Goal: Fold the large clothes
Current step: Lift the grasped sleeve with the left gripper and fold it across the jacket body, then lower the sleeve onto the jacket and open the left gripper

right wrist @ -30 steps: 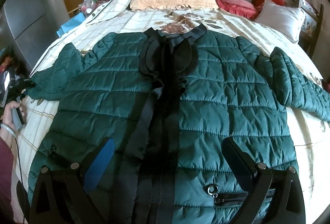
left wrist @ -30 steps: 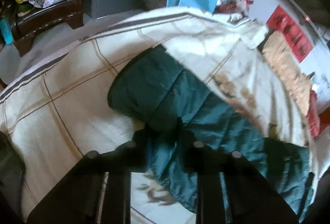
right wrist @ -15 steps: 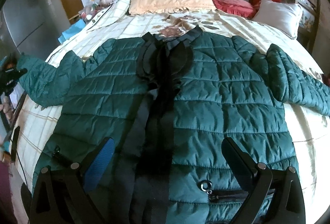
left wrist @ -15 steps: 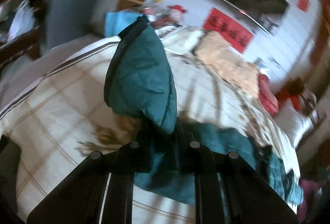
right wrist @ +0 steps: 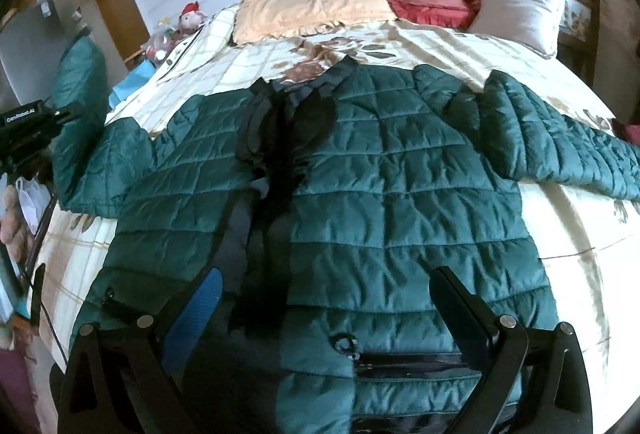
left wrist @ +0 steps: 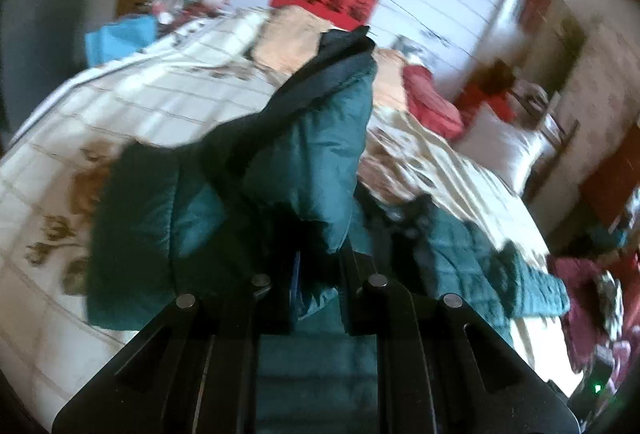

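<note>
Lifted higher now, jacket sleeve pinched in left tongs.

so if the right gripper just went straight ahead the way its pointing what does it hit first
Most likely the green quilted jacket spread flat on the bed. The right gripper is open with jacket front between its fingers, near the black zipper placket. How high it hovers above the fabric is unclear.
</note>
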`<action>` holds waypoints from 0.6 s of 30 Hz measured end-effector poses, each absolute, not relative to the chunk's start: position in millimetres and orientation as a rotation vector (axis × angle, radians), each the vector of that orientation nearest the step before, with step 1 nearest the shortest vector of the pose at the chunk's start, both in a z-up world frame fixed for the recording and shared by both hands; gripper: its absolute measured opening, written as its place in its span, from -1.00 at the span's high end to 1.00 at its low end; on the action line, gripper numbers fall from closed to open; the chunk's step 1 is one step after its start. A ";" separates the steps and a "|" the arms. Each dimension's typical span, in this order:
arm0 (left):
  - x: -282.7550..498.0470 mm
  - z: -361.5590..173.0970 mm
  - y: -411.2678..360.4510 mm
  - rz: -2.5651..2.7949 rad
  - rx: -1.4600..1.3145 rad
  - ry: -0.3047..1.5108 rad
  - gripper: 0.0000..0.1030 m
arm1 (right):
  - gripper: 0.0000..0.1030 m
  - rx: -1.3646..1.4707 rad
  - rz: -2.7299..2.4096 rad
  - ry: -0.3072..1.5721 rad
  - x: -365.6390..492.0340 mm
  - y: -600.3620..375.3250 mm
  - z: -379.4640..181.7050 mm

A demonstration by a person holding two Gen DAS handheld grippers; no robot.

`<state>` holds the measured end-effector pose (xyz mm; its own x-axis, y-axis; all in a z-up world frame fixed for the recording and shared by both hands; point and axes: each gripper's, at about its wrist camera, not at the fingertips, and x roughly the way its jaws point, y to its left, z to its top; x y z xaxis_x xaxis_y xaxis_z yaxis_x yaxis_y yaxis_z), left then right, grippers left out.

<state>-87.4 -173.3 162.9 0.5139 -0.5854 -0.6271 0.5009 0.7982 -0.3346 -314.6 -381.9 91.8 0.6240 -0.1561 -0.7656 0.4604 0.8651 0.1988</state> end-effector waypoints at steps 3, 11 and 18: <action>-102.8 151.3 -207.9 -0.705 -0.070 0.827 0.73 | -0.99 0.406 -0.375 0.826 -318.3 -388.4 90.2; -140.9 110.5 -282.4 -0.772 0.067 0.884 0.73 | -0.99 0.431 -0.406 0.822 -332.7 -406.9 84.6; -158.6 83.4 -312.6 -0.811 0.128 0.940 0.73 | -0.99 0.462 -0.444 0.819 -345.4 -426.6 80.3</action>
<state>-158.6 -312.6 83.4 0.3247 -0.5634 -0.7597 0.6689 0.7047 -0.2366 -345.4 -426.6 80.3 0.6040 -0.1953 -0.7727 0.5406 0.8128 0.2172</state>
